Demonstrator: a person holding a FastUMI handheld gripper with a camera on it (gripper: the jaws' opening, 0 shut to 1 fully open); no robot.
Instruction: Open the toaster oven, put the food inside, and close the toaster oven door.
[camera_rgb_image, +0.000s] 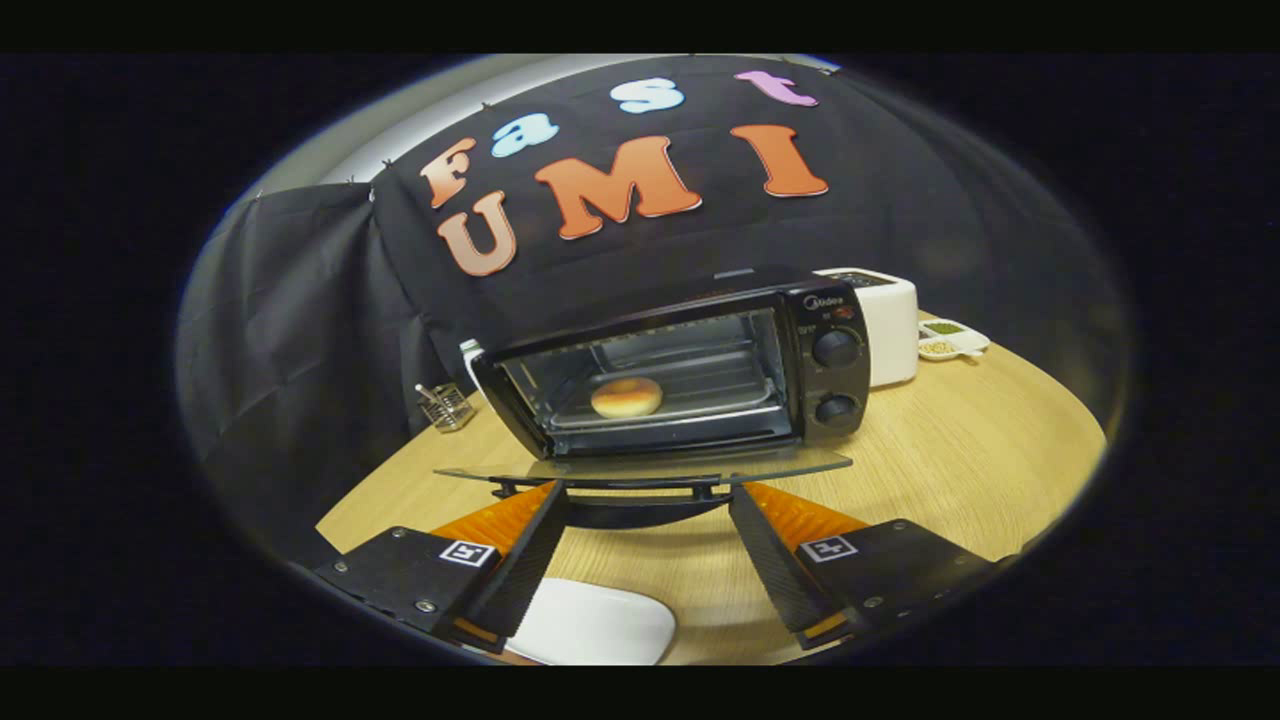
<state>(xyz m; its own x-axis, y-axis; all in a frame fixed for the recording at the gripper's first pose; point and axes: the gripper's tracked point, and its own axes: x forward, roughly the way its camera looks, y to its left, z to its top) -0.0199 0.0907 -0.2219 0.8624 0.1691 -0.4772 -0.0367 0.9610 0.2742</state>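
A black toaster oven (835, 370) stands on the wooden table (960, 460) with its glass door (640, 465) dropped flat toward me. A round bun (627, 397) lies on the tray inside the oven. The door's dark handle (640, 493) runs along the door's near edge, just ahead of my fingertips. My gripper (645, 495) is open, its fingers spread wide on either side of the handle, with nothing pressed between them.
A white plate (590, 625) lies on the table under and between my fingers. A white appliance (885, 325) stands behind the oven to the right, with small dishes (950, 340) beside it. A wire holder (445, 405) sits left of the oven.
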